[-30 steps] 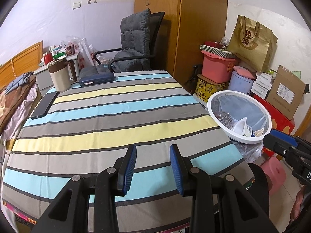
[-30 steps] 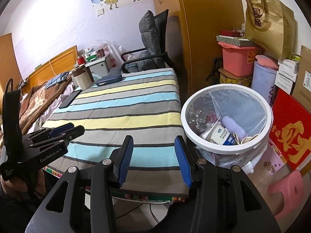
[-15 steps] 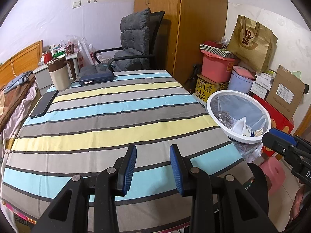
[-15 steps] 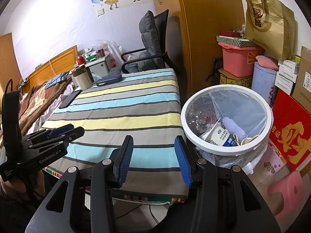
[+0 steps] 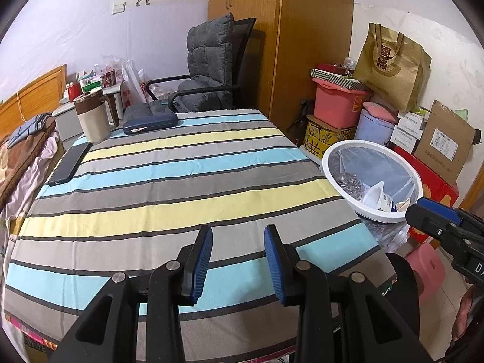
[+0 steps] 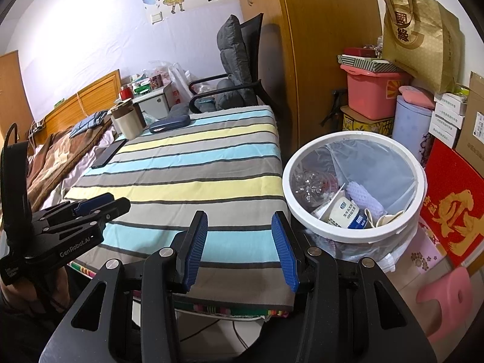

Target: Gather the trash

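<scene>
Right wrist view: both grippers — left [image 6: 99,204], right [image 6: 239,246] — hang over the desk's [image 6: 193,163] near edge, fingers apart, holding nothing; trash [image 6: 345,211] sits in the bin [image 6: 354,234] beside the desk's right edge.

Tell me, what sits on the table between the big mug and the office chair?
A dark blue zipped case lies on the striped tablecloth between the mug and the chair, clearest in the left wrist view.

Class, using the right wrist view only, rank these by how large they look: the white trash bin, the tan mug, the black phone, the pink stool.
1. white trash bin
2. pink stool, though nearness inflates it
3-4. tan mug and black phone look alike
</scene>
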Motion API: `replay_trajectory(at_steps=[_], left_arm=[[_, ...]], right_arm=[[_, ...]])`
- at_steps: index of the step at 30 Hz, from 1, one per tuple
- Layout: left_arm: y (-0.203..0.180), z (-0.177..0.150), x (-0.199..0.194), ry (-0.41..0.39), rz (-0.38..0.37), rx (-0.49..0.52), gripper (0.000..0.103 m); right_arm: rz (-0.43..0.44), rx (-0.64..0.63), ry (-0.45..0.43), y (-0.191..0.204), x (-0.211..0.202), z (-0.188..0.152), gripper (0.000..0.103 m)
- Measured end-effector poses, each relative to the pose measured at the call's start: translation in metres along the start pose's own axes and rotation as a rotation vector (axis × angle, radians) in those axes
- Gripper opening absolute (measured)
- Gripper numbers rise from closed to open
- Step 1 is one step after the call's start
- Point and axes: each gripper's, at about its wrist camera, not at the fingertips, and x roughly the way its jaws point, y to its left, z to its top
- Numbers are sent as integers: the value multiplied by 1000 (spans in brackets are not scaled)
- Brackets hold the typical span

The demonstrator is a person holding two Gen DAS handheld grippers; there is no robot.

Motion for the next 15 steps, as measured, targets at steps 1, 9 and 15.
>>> replay_trajectory(at_steps=[1,9,15], left_arm=[[0,0,0,1,-1,0,35],[1,0,0,-1,0,1,35],[1,0,-1,1,0,0,35]], right_arm=[[1,0,0,0,0,0,47],[1,0,0,0,0,0,47],[1,1,5,0,2,-1,47]])
